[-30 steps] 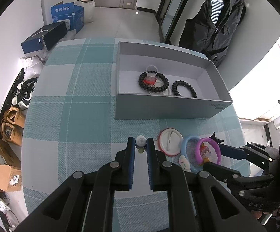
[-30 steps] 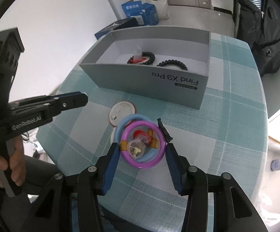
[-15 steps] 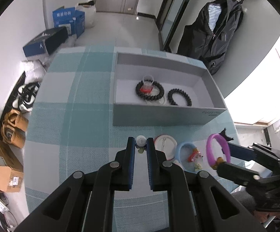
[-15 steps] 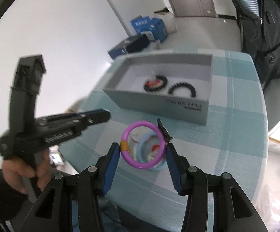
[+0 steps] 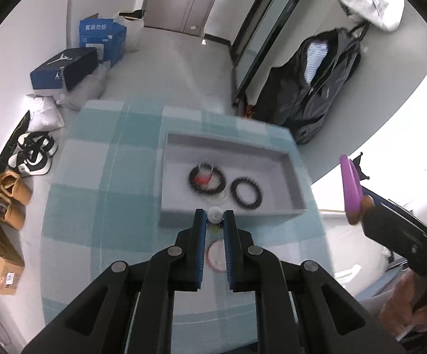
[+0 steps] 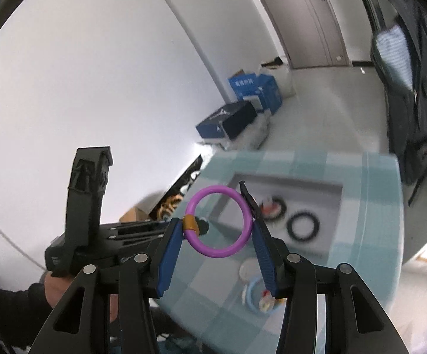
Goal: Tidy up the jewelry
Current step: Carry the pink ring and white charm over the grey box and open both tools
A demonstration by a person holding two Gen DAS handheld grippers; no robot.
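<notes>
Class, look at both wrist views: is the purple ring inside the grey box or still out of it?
Out. The purple ring is clamped in the right gripper, lifted above the table, short of the grey box.

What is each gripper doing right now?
Left gripper: shut on the white charm.
Right gripper: shut on the purple ring.

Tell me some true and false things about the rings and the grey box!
1. The right gripper holds the purple ring. True.
2. The grey box holds nothing. False: two black rings lie inside.
3. The left gripper grips a small white piece. True.
4. The blue ring is in the box. False: it lies on the checked tablecloth.
</notes>
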